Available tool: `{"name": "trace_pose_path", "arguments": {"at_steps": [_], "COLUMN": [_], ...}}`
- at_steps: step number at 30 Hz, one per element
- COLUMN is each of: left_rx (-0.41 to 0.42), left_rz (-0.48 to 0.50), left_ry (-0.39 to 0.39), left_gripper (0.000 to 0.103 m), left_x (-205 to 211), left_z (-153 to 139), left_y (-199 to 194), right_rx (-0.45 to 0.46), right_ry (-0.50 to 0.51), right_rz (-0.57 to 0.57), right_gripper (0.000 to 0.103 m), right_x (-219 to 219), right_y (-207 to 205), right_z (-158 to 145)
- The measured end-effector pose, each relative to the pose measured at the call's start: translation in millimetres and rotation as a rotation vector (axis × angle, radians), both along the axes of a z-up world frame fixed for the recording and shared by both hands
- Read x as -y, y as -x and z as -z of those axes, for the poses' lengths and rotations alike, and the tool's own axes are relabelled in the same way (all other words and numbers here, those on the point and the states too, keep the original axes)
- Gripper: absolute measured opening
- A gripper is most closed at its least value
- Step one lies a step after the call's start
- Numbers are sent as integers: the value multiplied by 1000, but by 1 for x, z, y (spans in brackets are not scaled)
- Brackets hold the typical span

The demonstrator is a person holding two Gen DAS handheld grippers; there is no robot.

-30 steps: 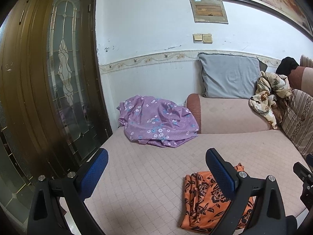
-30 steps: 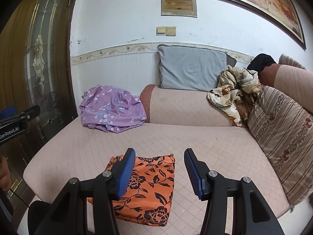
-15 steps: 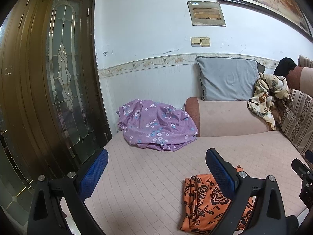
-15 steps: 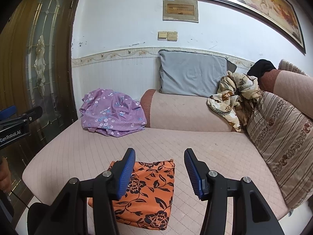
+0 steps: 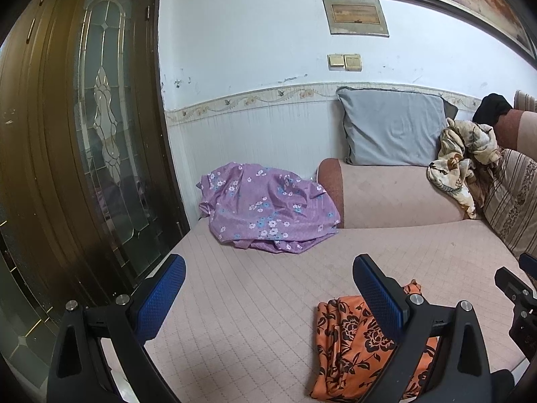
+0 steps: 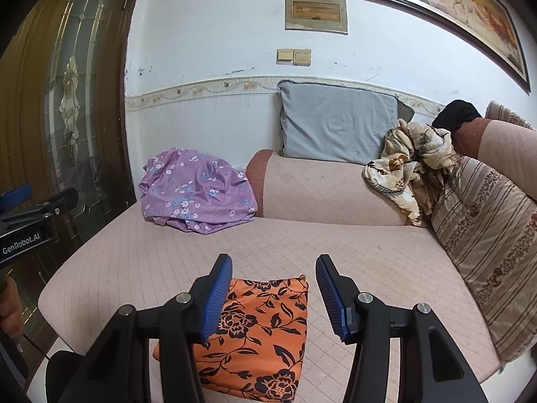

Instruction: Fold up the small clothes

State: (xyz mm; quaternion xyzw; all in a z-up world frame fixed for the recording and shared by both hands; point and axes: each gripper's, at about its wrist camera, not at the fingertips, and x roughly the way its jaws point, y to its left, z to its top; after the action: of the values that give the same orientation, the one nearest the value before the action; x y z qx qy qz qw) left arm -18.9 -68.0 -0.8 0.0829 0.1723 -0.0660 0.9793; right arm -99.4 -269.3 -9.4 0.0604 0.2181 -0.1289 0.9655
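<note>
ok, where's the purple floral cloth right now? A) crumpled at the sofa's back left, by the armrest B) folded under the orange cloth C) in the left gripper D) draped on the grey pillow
A: the purple cloth lies crumpled beside the armrest, with both grippers open and empty.

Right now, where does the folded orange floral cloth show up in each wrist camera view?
Left wrist view: orange floral cloth lies at lower right, partly behind the right finger of the open left tongs.
Right wrist view: it lies at bottom centre, below the open right tongs.
Shared landmark: the purple floral garment against the wall.
</note>
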Motion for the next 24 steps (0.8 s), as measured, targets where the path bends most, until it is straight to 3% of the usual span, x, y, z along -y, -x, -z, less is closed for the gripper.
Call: {"name": "trace_pose_path", "arguments": {"at_steps": [24], "left_rx": [-52], "left_rz": [-8], "left_ry": [25], "left_gripper": [100], "left_x": [-13], "left_z": [17], "left_y": [-26], "right_rx": [-40], "right_ry": [5], "right_rz": [-34], "right_gripper": [56], "right_x": [-18], "right_y": [-30], "right_z": [12]}}
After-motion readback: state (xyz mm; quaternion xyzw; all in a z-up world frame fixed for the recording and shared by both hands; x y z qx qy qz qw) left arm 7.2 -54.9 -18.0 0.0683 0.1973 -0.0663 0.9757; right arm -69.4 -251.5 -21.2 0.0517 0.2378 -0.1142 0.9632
